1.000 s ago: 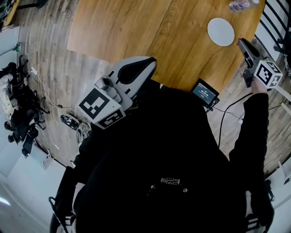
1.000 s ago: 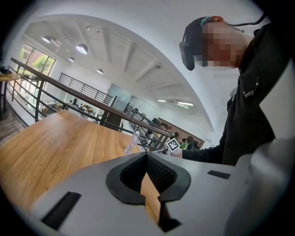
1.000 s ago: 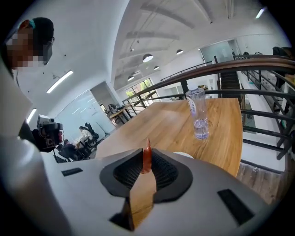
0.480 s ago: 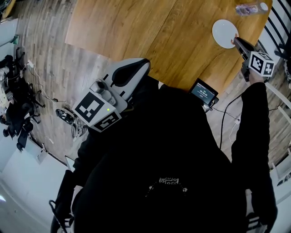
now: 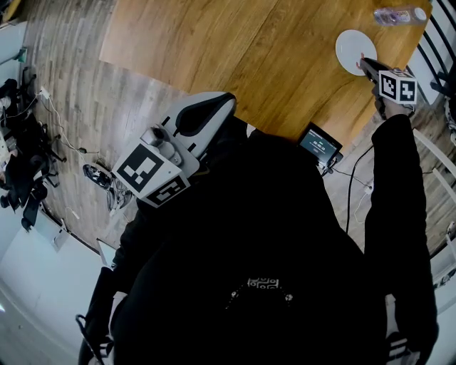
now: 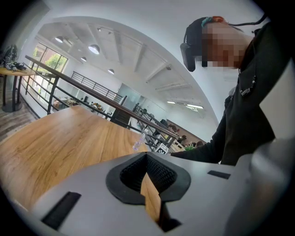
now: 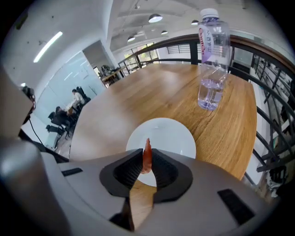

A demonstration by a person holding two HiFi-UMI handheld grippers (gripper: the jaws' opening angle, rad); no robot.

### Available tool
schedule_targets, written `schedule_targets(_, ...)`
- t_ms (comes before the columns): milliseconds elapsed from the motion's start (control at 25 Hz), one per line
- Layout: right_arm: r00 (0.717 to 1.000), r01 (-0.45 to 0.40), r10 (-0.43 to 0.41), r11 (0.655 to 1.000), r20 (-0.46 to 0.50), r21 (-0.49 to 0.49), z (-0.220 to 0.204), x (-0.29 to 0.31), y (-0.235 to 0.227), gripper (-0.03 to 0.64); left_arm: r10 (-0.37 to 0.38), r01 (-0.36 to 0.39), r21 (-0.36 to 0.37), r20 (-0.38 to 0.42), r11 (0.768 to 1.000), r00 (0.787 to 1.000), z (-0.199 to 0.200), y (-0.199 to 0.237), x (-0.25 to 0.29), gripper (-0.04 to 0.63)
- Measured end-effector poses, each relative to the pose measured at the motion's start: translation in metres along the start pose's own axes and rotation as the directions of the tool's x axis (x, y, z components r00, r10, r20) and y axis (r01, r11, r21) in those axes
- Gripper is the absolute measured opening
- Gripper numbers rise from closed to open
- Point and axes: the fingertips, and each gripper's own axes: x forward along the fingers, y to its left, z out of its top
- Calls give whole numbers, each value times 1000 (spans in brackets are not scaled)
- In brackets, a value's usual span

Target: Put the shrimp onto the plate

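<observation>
Head view, looking steeply down: a person in black clothing fills the lower frame. A wooden desk (image 5: 214, 43) spreads across the top. The left claw (image 5: 222, 104), grey with a marker cube at its rear, hangs near the desk's near edge, well apart from everything on it. The right claw (image 5: 365, 65) reaches out at the far right, its tip over the near rim of a white plate (image 5: 350, 44). A clear bottle (image 5: 396, 14) stands beyond the plate. A small screen (image 5: 320, 145) sits at the desk edge, between the person and the plate.

Left gripper view: the left claw (image 6: 146, 159) has its tips pressed together with nothing between them. Bare desk (image 6: 55, 143) lies ahead, with the bottle (image 6: 138, 143) far off.

Right gripper view: the right claw (image 7: 146, 162) is pinching the shrimp (image 7: 147, 151), an orange-red sliver that sticks up past the tips. The plate (image 7: 173, 136) lies directly beyond the shrimp; whether the shrimp touches the plate cannot be told. The bottle (image 7: 212, 60) stands upright on the desk (image 7: 152, 92), apart from the plate's far side.
</observation>
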Motion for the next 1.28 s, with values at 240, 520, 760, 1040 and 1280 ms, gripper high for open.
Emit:
schedule_targets(240, 996, 57, -61, 997, -69, -52, -3, 18, -8, 69, 24, -24, -14, 5, 1000, 1000, -6, 2, -5, 5)
schedule_targets(520, 986, 94, -105, 992, -131, -88, -14, 32, -14, 69, 49, -48, -37, 18, 998, 999, -15, 0, -6, 5)
schedule_targets(760, 979, 120, -136, 987, -152, -111, -8, 36, -15, 72, 60, -58, -49, 27, 997, 998, -15, 6, -9, 5)
schedule_targets(1040, 980, 129, -147, 982, -133, -136, -3, 37, -17, 97, 54, -53, -46, 33, 998, 998, -17, 5, -3, 5)
schedule_targets(1280, 988, 123, -133, 986, -83, -111, -7, 39, -4, 208, 46, -46, -52, 10, 998, 999, -24, 6, -7, 5)
